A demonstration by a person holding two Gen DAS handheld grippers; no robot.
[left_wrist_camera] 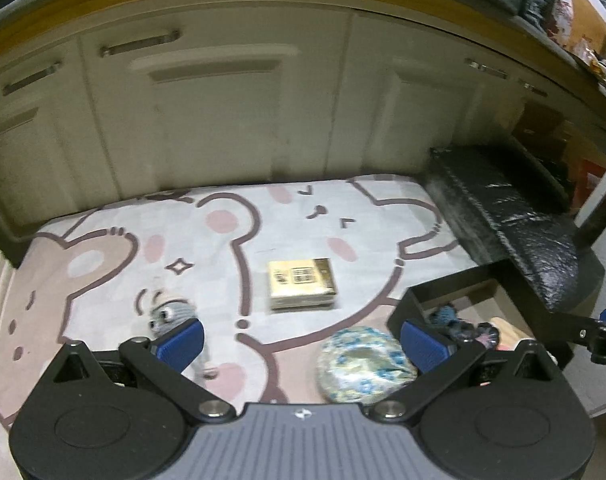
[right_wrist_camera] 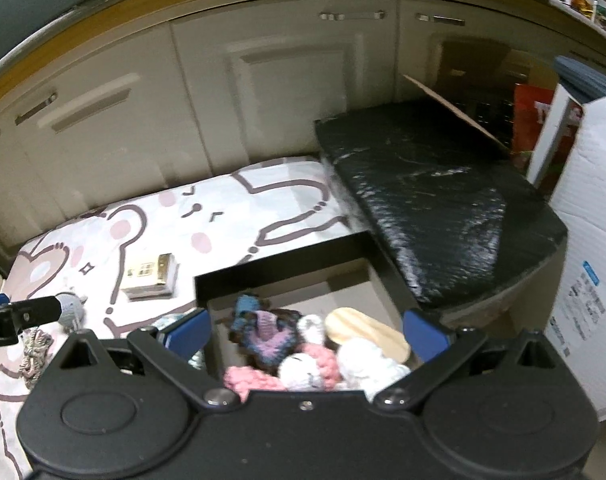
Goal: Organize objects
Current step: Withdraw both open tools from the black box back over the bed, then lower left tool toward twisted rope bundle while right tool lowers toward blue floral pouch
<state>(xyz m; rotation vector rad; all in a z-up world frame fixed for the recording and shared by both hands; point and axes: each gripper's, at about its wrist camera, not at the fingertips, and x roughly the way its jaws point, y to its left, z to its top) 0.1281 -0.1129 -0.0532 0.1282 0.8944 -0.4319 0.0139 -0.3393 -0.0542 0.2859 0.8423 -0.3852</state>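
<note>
Box (right_wrist_camera: 287,276) low on the bear-print mat (left_wrist_camera: 115,248), already holding knitted toys (right_wrist_camera: 263,332) and a wooden piece (right_wrist_camera: 367,332); outside it, tan packet (left_wrist_camera: 302,284), floral bundle (left_wrist_camera: 365,364), grey knitted toy (left_wrist_camera: 175,314); left gripper (left_wrist_camera: 301,342) and right gripper (right_wrist_camera: 305,330) both spread wide, empty; risk of crushing the soft bundle or snagging yarn on the box wall.

Cream cabinet doors (left_wrist_camera: 223,120) stand behind; a black wrapped slab (right_wrist_camera: 443,200) lies beside them.

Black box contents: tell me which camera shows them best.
The right wrist view: it looks down into the black box, showing crocheted toys and a wooden piece. The left wrist view catches only the box's corner, mostly blocked by a finger.
</note>
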